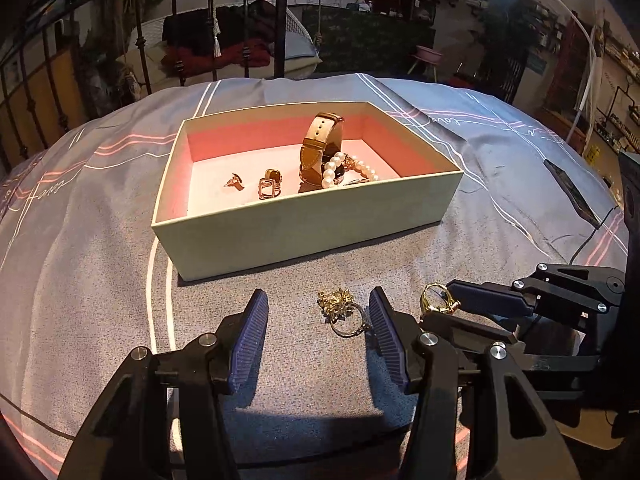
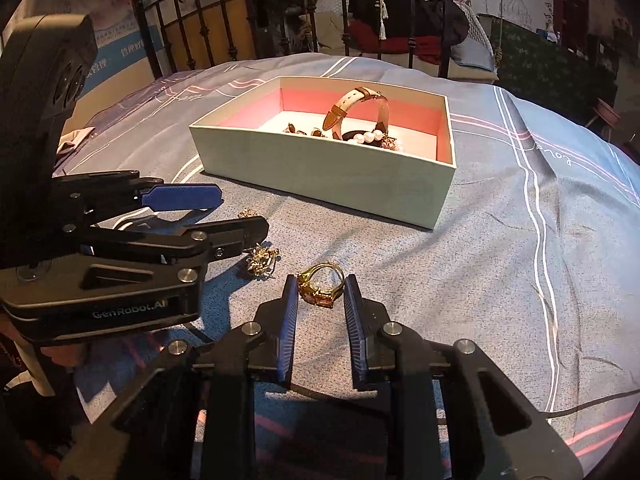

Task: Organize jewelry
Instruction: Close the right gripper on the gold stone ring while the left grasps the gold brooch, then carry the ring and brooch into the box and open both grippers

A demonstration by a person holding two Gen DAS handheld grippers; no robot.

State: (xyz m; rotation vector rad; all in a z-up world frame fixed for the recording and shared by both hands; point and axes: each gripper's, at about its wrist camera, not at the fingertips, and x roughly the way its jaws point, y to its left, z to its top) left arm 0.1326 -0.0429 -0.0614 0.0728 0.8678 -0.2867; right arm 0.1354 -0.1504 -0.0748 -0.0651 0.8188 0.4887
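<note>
A pale green box [image 1: 304, 228] with a pink lining sits on the bed; it also shows in the right wrist view [image 2: 320, 176]. Inside lie a tan-strapped watch [image 1: 320, 148], a pearl bracelet [image 1: 340, 170] and small gold pieces [image 1: 270, 186]. My left gripper [image 1: 318, 312] is open around a gold flower ring [image 1: 340, 310] lying on the cover. My right gripper [image 2: 320, 284] is shut on a gold ring with an amber stone [image 2: 320, 284], just above the cover; the ring also shows in the left wrist view [image 1: 438, 300].
The grey bedspread [image 2: 480, 260] with pink and white lines slopes away on all sides. A black iron bed frame [image 1: 176, 32] stands behind the box. A dark phone with a cable [image 1: 572, 192] lies at the right.
</note>
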